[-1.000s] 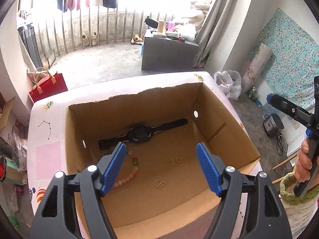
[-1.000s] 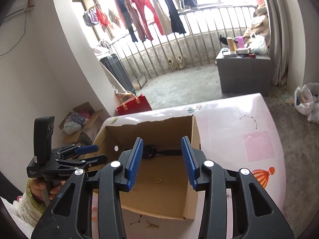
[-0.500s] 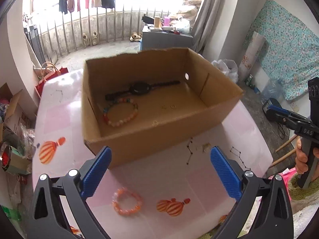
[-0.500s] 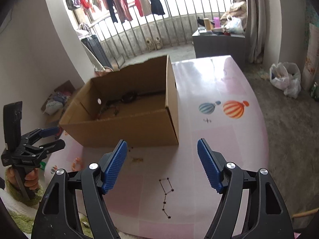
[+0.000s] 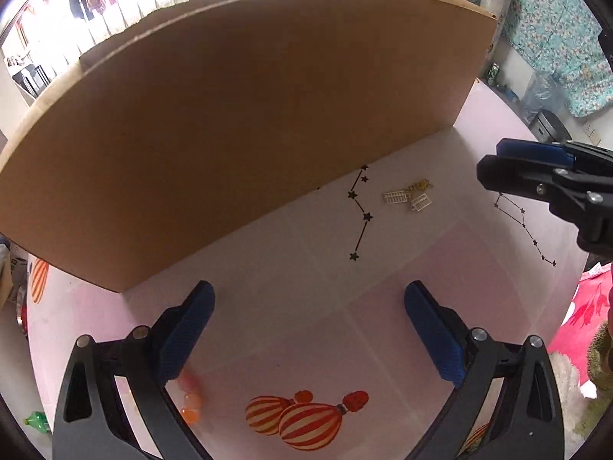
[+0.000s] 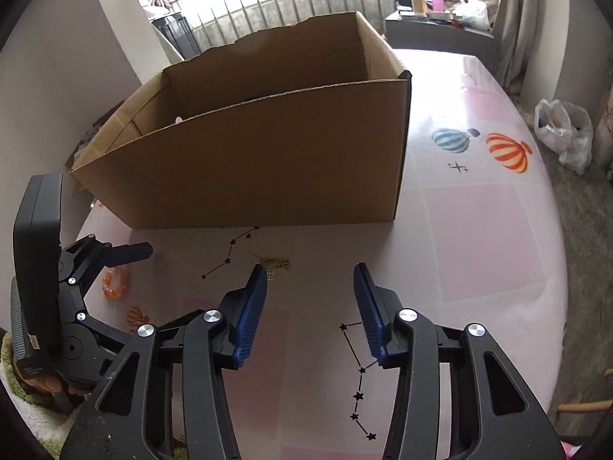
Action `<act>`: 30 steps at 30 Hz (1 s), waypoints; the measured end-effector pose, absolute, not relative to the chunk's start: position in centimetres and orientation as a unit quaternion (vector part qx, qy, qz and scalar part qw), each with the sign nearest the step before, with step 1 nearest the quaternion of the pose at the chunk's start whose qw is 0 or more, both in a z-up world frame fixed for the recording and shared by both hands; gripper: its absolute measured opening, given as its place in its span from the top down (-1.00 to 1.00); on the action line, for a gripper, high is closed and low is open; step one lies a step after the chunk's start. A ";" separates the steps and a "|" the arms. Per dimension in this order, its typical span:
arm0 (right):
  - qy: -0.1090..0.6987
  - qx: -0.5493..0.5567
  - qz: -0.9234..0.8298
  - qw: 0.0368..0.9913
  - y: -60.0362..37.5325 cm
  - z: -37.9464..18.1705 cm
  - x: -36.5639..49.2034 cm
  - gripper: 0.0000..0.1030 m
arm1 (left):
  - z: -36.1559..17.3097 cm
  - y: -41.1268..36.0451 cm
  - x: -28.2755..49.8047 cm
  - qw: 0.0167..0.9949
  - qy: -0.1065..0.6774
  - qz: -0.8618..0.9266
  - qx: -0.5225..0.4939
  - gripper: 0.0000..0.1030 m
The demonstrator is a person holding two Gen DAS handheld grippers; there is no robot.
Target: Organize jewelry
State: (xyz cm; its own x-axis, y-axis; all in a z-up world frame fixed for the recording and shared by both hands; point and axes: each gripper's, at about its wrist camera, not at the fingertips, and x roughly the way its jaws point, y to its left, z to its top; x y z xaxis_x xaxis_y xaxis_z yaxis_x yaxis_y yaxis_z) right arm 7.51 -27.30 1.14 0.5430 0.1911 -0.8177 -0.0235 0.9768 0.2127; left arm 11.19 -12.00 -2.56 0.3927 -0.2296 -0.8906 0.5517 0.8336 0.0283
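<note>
Plain brown cardboard box [image 6: 268, 161] on a pale pink desk [image 6: 479, 230] printed with striped balloons and black star lines. Gold earrings [image 5: 408, 197], orange bead bracelet [image 6: 115, 283]; black tongs [image 6: 310, 306] with blue pads [image 6: 253, 306].

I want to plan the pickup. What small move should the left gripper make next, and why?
Probably lower the left gripper around the orange bead bracelet, then close: its jaws stand wide open and empty, and the bracelet lies on the table outside the cardboard box.

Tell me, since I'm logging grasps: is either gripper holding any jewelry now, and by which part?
Nothing is held. The left gripper and right gripper are both open and empty above the table.
</note>
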 end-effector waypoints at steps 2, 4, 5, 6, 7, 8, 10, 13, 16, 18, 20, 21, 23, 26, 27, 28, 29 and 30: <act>0.478 0.079 0.074 0.872 -27.0 0.7 8.3 0.33 | -2.7 -11.8 11.5 0.822 0.494 -0.237 0.155 -0.90; 0.479 0.067 0.089 0.871 -26.3 0.7 8.6 0.42 | -2.8 -11.8 11.5 0.824 0.487 -0.243 0.156 -0.90; 0.480 0.061 0.095 0.870 -25.9 0.6 8.6 0.43 | -2.9 -11.5 11.6 0.824 0.485 -0.246 0.157 -0.90; 0.480 0.053 0.104 0.870 -25.6 0.4 8.9 0.43 | -2.9 -11.5 11.5 0.824 0.484 -0.248 0.157 -0.90; 0.481 0.045 0.109 0.869 -25.3 0.3 9.2 0.46 | -3.0 -11.5 11.5 0.824 0.483 -0.249 0.157 -0.90; 0.483 0.036 0.113 0.868 -25.0 0.2 9.4 0.49 | -2.9 -11.5 11.6 0.824 0.483 -0.250 0.158 -0.90; 0.485 0.019 0.119 0.866 -24.4 -0.1 9.9 0.53 | -2.9 -11.6 11.6 0.824 0.484 -0.250 0.158 -0.90; 0.490 -0.004 0.124 0.863 -23.9 -0.6 10.5 0.61 | -2.8 -11.7 11.4 0.824 0.483 -0.251 0.158 -0.90; 0.489 -0.018 0.130 0.862 -23.6 -0.9 10.8 0.66 | -2.8 -12.0 11.5 0.824 0.482 -0.251 0.158 -0.90; 0.490 -0.018 0.138 0.860 -23.7 -0.9 11.0 0.80 | -2.8 -11.3 11.2 0.824 0.482 -0.251 0.158 -0.90; 0.493 -0.020 0.142 0.858 -23.6 -0.9 11.1 0.94 | -2.8 -11.2 11.1 0.824 0.482 -0.251 0.157 -0.90; 0.493 -0.020 0.143 0.858 -23.7 -0.8 11.1 0.96 | -2.9 -11.2 11.1 0.824 0.482 -0.251 0.157 -0.90; 0.494 0.000 0.152 0.856 -24.1 -0.7 11.1 0.99 | -2.8 -11.2 11.2 0.825 0.482 -0.251 0.157 -0.90; 0.488 0.036 0.155 0.858 -25.0 0.0 10.8 1.00 | -2.7 -11.1 11.5 0.825 0.481 -0.252 0.157 -0.90; 0.484 0.050 0.156 0.859 -25.4 0.3 10.7 1.00 | -2.7 -11.0 11.5 0.825 0.480 -0.252 0.157 -0.90; 0.481 0.062 0.157 0.861 -25.8 0.7 10.6 1.00 | -2.6 -11.0 11.5 0.826 0.480 -0.253 0.157 -0.90; 0.477 0.073 0.156 0.862 -26.2 1.1 10.4 1.00 | -2.6 -10.9 11.5 0.826 0.479 -0.253 0.157 -0.90; 0.473 0.080 0.154 0.864 -26.6 1.4 10.4 1.00 | -2.6 -10.9 11.5 0.826 0.478 -0.253 0.157 -0.90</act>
